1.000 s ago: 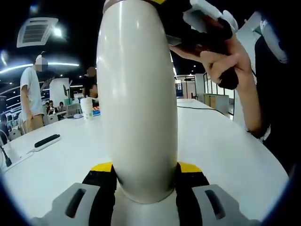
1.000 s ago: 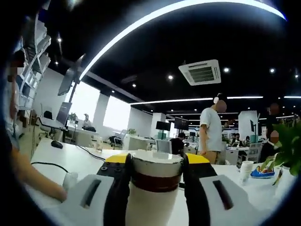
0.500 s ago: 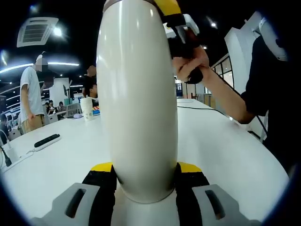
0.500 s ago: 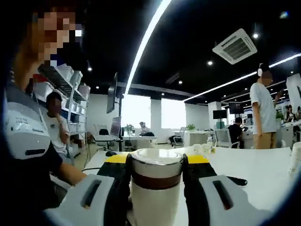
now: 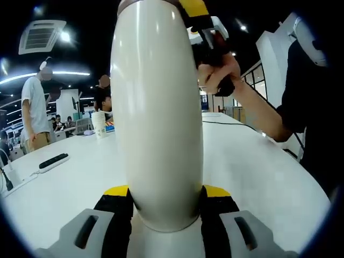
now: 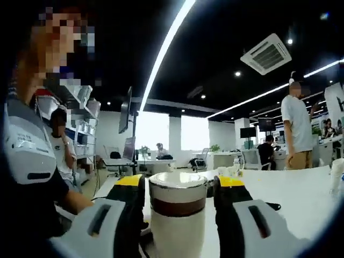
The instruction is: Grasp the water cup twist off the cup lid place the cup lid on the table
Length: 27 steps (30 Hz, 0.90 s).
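Note:
A tall cream-white water cup (image 5: 156,118) stands upright between the jaws of my left gripper (image 5: 166,199), which is shut on its lower body. At the cup's top right, a hand (image 5: 220,72) holds my right gripper (image 5: 207,27). In the right gripper view the cup lid (image 6: 177,196), white with a brown band, sits between the jaws of my right gripper (image 6: 179,185). Those jaws stand a little apart from the lid, with a thin gap on each side. The cup's white body (image 6: 177,236) continues below the lid.
The white table (image 5: 258,172) runs far back. A white power strip with a black object on it (image 5: 54,159) lies at the left, and a paper cup (image 5: 99,123) stands farther back. A cable (image 5: 231,123) runs at the right. People stand behind (image 5: 33,107).
The right gripper view swung round the lid between one second ago and half a second ago. Since then its jaws have spread slightly off the lid. The left gripper has kept its hold on the cup.

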Each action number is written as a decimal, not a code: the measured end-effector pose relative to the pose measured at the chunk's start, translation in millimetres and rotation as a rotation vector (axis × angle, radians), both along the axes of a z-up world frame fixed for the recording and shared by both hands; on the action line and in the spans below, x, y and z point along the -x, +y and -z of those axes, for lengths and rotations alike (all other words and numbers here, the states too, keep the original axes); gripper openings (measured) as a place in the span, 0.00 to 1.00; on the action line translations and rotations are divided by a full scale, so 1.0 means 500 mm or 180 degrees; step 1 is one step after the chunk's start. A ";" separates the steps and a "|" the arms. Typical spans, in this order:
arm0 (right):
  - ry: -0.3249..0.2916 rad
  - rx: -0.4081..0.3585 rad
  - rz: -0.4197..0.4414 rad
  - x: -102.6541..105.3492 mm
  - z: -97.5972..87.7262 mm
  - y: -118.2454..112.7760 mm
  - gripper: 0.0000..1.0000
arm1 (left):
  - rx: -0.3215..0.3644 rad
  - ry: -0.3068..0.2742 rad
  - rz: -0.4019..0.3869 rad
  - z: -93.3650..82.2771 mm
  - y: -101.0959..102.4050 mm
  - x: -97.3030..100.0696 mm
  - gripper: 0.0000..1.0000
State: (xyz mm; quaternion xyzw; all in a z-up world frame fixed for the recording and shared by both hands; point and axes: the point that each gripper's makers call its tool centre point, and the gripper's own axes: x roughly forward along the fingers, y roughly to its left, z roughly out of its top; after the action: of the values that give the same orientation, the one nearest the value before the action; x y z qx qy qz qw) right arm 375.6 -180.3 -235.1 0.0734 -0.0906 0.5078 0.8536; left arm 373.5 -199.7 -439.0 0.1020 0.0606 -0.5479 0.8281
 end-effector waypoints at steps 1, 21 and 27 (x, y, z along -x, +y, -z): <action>0.0000 -0.0015 0.0181 0.001 -0.001 -0.005 0.59 | -0.0001 0.0000 0.0001 0.000 0.000 0.000 0.51; -0.0573 0.0498 0.1808 0.012 -0.002 0.002 0.53 | -0.0028 -0.0023 -0.0015 0.002 0.000 0.000 0.51; -0.0549 0.0506 0.1633 0.009 0.003 -0.008 0.46 | -0.0031 -0.0023 -0.0015 0.003 0.000 0.001 0.51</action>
State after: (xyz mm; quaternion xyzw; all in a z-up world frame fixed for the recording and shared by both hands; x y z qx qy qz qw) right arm 371.1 -184.2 -236.5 -0.0626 -0.1383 0.2850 0.9464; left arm 373.3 -199.6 -440.7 0.1079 0.0605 -0.5453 0.8290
